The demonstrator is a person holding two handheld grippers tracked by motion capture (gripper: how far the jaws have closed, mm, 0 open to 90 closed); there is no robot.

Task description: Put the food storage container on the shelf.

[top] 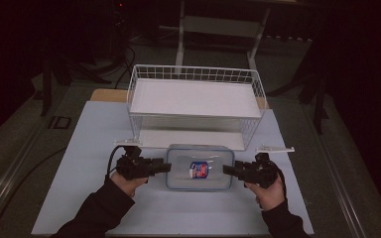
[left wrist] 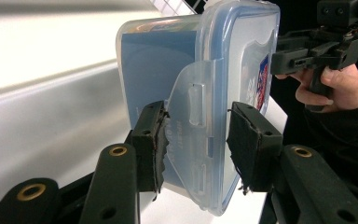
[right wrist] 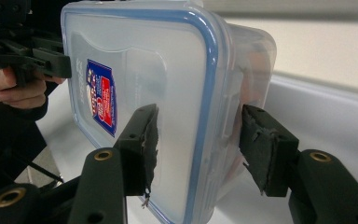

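Note:
A clear plastic food box (top: 200,168) with a blue-sealed lid and a red and blue label sits between my two grippers, in front of the wire basket. My left gripper (top: 168,167) is shut on its left end; in the left gripper view the box (left wrist: 168,60) stands on edge, and my left gripper (left wrist: 198,126) has its pads against the latch flap and the lid. My right gripper (top: 225,169) is shut on the opposite end. In the right gripper view my right gripper (right wrist: 198,128) clamps the lid face and the base of the box (right wrist: 158,60).
A white wire basket (top: 196,96) with a flat white shelf stands just behind the box. The white table board (top: 79,198) reaches to both sides and towards the person. Two small white brackets (top: 275,148) lie by the basket's front corners. Dark floor and cables surround the table.

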